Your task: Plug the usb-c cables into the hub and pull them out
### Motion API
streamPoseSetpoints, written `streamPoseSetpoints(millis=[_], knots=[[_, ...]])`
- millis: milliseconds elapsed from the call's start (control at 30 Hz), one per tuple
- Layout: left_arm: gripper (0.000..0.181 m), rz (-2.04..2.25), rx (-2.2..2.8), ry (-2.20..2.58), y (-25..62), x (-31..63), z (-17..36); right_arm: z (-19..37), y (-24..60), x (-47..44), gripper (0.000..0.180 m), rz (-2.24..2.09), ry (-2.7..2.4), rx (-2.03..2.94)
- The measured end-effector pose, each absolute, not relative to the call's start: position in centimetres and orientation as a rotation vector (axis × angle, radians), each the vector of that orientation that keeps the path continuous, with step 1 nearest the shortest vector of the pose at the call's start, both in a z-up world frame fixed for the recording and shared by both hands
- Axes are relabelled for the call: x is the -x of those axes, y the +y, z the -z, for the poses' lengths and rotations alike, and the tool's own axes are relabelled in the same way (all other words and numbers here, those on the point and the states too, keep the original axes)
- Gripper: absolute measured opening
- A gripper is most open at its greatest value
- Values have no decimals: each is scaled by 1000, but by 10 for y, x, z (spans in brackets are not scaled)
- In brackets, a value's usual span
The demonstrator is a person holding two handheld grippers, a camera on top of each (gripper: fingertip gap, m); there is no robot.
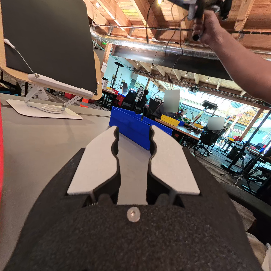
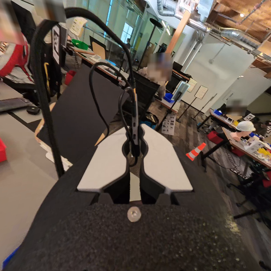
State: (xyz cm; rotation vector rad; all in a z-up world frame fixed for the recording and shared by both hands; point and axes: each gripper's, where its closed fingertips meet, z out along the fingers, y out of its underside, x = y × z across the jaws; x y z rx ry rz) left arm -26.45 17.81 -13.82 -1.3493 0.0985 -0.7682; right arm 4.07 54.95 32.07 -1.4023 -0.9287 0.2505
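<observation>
Left gripper (image 1: 134, 130): fingers spread apart, nothing between them. It sits low over the grey table (image 1: 44, 146), aimed at a blue bin (image 1: 132, 126) that stands on the table just past the fingertips. To the left, a white stand (image 1: 44, 108) carries a tilted wooden board with a black panel (image 1: 48, 41).

Right gripper (image 2: 134, 132): fingers clenched on the hub (image 2: 135, 129), a slim grey bar held edgewise and pointing away from the camera, raised in the air off the table. 2 empty ports show on its visible side. At the hub's far end a thick braided cable (image 2: 42, 102) arcs up and over to the left, then drops past the gripper body. Thin black cables (image 2: 96, 93) loop beside the hub; whether their ends are seated in it cannot be told, since the near end is hidden between the fingers.

In the left wrist view the right hand (image 1: 208, 26) appears high at upper right, gripping its handle, with thin cables (image 1: 174, 61) dangling below it, well above the bin. The hub itself cannot be made out there.

Background: an orange cone (image 2: 195, 151) on the carpet, work tables with people seated.
</observation>
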Motion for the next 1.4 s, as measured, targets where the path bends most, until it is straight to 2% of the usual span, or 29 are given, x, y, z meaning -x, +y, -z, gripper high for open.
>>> streamPoseSetpoints(millis=[267, 600, 1067, 1200, 1400], knots=[[38, 750, 1357, 112, 177, 265, 139, -261, 587, -41, 9, -224, -956, 1517], [38, 777, 1370, 127, 177, 259, 142, -126, 610, -35, 9, -260, -1042, 1683], [38, 781, 1398, 193, 175, 244, 147, 49, 550, -34, 9, -586, -1315, 1837], [38, 804, 1382, 175, 176, 245, 145, 107, 530, -48, 9, -662, -1467, 2020], [38, 756, 1374, 197, 176, 244, 142, 170, 551, -46, 9, -581, -1423, 2317]])
